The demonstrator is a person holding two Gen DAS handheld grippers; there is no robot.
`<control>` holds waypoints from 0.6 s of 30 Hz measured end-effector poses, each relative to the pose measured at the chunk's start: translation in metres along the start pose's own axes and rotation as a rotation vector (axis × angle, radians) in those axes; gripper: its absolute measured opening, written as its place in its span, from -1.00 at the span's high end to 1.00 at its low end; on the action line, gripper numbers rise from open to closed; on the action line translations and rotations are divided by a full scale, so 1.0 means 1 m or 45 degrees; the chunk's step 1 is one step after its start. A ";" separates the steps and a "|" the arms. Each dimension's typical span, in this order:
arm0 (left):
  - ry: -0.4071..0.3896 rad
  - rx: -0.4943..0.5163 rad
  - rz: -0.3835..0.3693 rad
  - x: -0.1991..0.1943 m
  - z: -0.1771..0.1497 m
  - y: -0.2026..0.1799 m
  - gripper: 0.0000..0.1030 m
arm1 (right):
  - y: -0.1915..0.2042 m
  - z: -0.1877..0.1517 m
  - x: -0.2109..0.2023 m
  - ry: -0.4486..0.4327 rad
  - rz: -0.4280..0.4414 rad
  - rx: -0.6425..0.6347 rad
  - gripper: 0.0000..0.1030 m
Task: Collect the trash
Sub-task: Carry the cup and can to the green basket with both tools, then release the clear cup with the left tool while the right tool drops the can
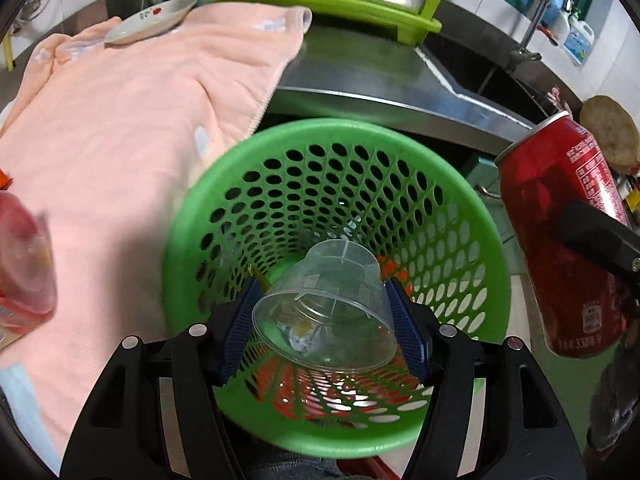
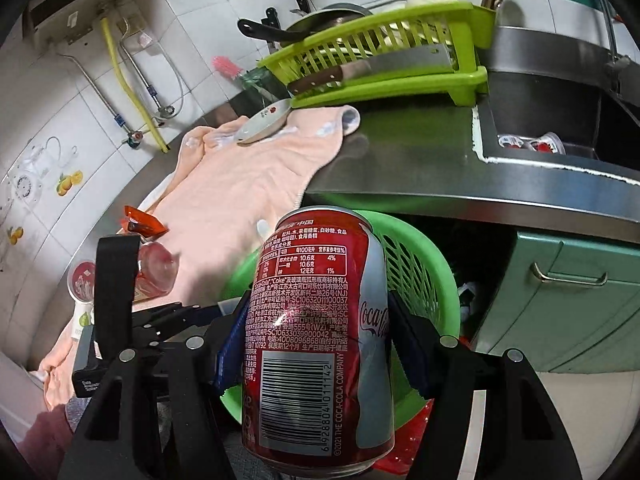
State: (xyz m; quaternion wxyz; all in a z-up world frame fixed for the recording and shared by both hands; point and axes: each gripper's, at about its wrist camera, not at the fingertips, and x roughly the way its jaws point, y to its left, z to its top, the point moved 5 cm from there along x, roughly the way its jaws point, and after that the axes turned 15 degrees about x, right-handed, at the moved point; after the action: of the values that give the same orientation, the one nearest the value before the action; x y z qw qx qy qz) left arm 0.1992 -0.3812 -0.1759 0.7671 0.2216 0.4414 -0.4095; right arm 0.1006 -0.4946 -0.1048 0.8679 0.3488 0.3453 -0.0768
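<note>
My left gripper is shut on a clear plastic cup, held tilted over the mouth of the green perforated trash basket. My right gripper is shut on a red Coca-Cola can, held upright just above the basket's rim. The can also shows at the right of the left wrist view. More trash lies on the counter: a pink jelly cup, an orange wrapper and a red-lidded cup.
A pink towel covers the steel counter, with a small plate on it. A green dish rack with a cleaver stands behind. The sink holds small cups. A green cabinet is below.
</note>
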 end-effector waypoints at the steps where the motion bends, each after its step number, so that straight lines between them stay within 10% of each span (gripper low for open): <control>1: 0.004 0.000 -0.005 0.002 -0.001 0.000 -0.24 | -0.001 0.000 0.002 0.006 -0.001 0.001 -0.22; 18: -0.063 -0.052 0.031 -0.031 -0.018 0.019 -0.43 | 0.004 -0.006 0.059 0.161 -0.073 -0.031 -0.22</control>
State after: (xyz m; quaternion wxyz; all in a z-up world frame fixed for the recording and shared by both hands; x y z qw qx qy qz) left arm 0.1979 -0.3445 -0.1589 0.7870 0.2009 0.4279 -0.3964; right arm 0.1431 -0.4819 -0.1442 0.8459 0.3325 0.4102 -0.0752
